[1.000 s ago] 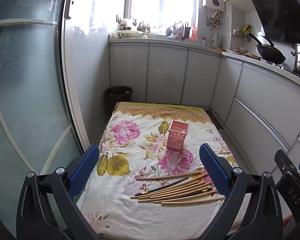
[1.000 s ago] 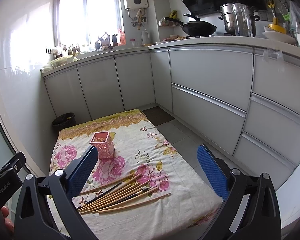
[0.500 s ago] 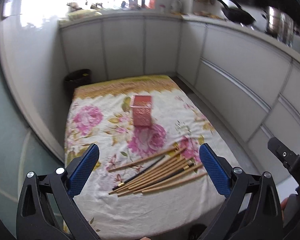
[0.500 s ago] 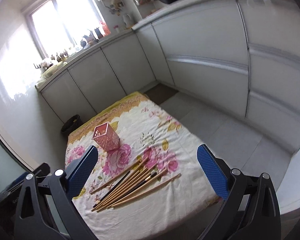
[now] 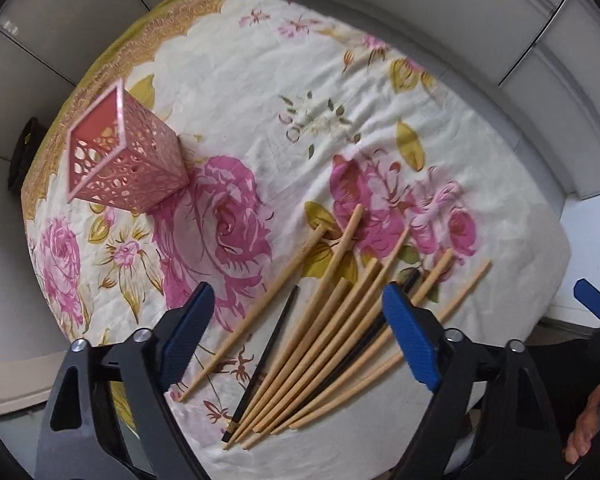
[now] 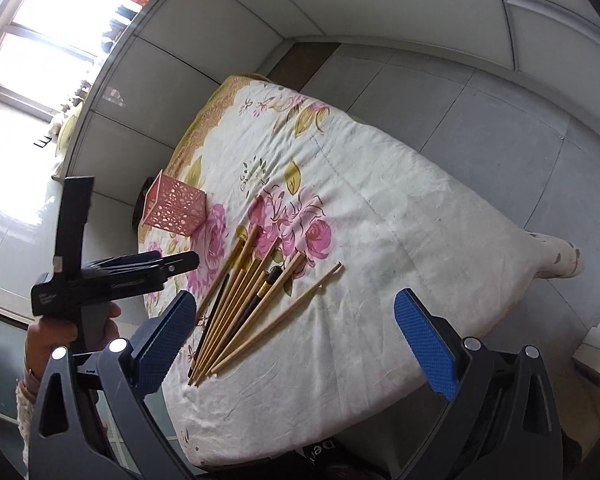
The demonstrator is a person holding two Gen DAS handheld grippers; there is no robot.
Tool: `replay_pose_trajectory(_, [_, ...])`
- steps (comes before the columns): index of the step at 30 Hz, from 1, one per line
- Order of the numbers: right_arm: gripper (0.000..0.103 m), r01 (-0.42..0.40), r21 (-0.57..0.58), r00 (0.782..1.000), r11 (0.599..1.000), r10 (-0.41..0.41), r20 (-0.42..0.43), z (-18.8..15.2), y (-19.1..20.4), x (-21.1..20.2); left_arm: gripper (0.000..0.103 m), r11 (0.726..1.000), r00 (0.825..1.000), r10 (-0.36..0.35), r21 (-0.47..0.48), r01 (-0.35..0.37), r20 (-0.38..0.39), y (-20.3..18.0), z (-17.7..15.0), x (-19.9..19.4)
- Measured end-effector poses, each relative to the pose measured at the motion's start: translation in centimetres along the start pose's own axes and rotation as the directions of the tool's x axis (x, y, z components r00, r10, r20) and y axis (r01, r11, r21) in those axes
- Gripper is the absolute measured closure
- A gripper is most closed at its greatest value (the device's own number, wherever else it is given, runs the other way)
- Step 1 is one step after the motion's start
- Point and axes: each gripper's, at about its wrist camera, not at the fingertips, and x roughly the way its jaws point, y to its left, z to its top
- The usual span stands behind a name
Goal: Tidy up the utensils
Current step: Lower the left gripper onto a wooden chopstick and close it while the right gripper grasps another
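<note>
Directly under left gripper: chopsticks fanned on floral cloth, long axes crossing the gap diagonally; jaws wide, just been narrowing, nothing gripped. Right gripper farther, gaping, empty. Pink holder beyond.

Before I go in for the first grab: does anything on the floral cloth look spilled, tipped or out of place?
Nothing is spilled or broken. The chopsticks lie loose in a fanned, overlapping heap on the floral cloth, two dark ones mixed among the wooden ones, one wooden stick apart on each side. The pink holder stands upright and looks empty.
</note>
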Motion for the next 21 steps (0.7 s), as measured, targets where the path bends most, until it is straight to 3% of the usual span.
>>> replay_pose_trajectory(2, [0.006, 0.000, -0.001, 1.000, 1.000, 0.000, -0.030, 0.2, -0.2, 1.2, 0.034, 1.000, 0.999, 0.002, 0.019, -0.001, -0.044, 0.4, 0.9, 1.7])
replay_pose_trajectory(7, [0.006, 0.016, 0.007, 0.997, 1.000, -0.016, -0.072, 0.9, -1.0, 3.0, 0.032, 0.998, 0.997, -0.014, 0.057, 0.018, -0.082, 1.5, 2.4, 3.8])
replay_pose_trajectory(11, [0.006, 0.024, 0.027, 0.997, 0.999, -0.022, -0.075, 1.5, -1.4, 3.2, 0.052, 0.996, 0.993, -0.011, 0.086, 0.021, -0.120, 2.4, 3.6, 5.5])
replay_pose_trajectory(15, [0.006, 0.035, 0.021, 0.997, 0.999, -0.033, -0.076, 1.6, -1.3, 3.3, 0.062, 0.994, 0.991, -0.035, 0.095, 0.047, -0.132, 3.4, 4.3, 6.3])
replay_pose_trajectory(18, [0.006, 0.040, 0.028, 0.995, 0.999, -0.037, -0.088, 1.8, -1.4, 3.5, 0.086, 0.988, 0.986, -0.094, 0.105, 0.109, -0.137, 3.7, 4.7, 6.5])
replay_pose_trajectory(21, [0.006, 0.050, 0.021, 0.995, 0.999, -0.048, -0.092, 1.8, -1.0, 3.8, 0.091, 0.989, 0.988, -0.094, 0.106, 0.107, -0.126, 3.8, 5.1, 6.4])
